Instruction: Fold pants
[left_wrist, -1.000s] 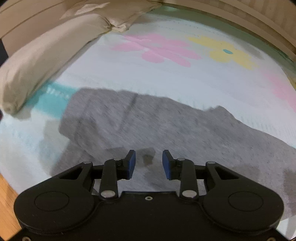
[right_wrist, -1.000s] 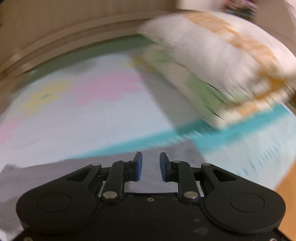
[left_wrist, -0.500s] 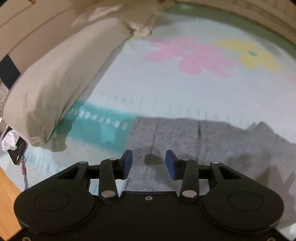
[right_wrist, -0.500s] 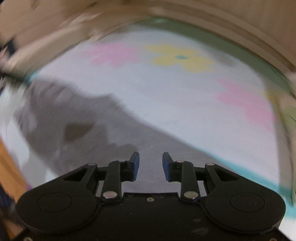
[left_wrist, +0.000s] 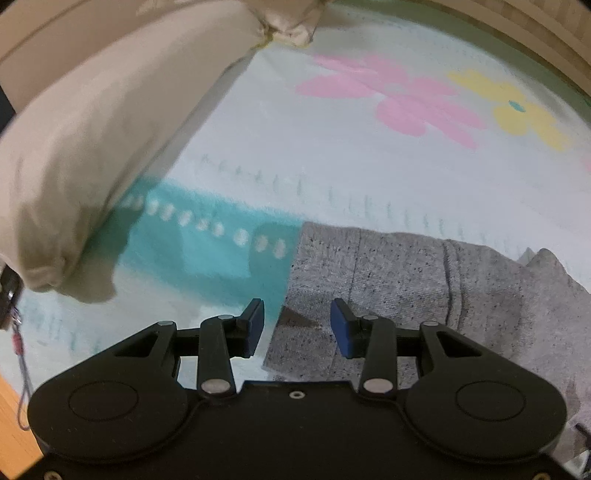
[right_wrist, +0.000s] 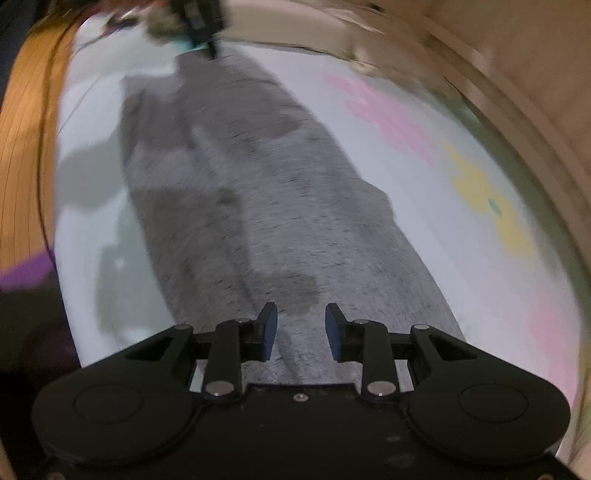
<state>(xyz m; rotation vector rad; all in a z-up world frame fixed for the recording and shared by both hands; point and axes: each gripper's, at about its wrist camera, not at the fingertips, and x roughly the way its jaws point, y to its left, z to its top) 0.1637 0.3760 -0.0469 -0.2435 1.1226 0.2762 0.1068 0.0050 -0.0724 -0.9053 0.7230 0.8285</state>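
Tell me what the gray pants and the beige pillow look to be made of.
Gray pants: soft heathered knit, probably cotton-blend jersey or fleece; matte, dark flecks, a stitched seam. Beige pillow: smooth woven case, likely cotton, matte, gathered at its corner; the filling can't be seen.

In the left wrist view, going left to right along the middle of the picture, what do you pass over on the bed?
Beige pillow → teal band of the flowered blanket → grey pants.

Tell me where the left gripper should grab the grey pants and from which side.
Probably the near corner of the grey pants, at the straight end edge. Come down from above with the open left gripper straddling that edge; it lies flat on the bedspread.
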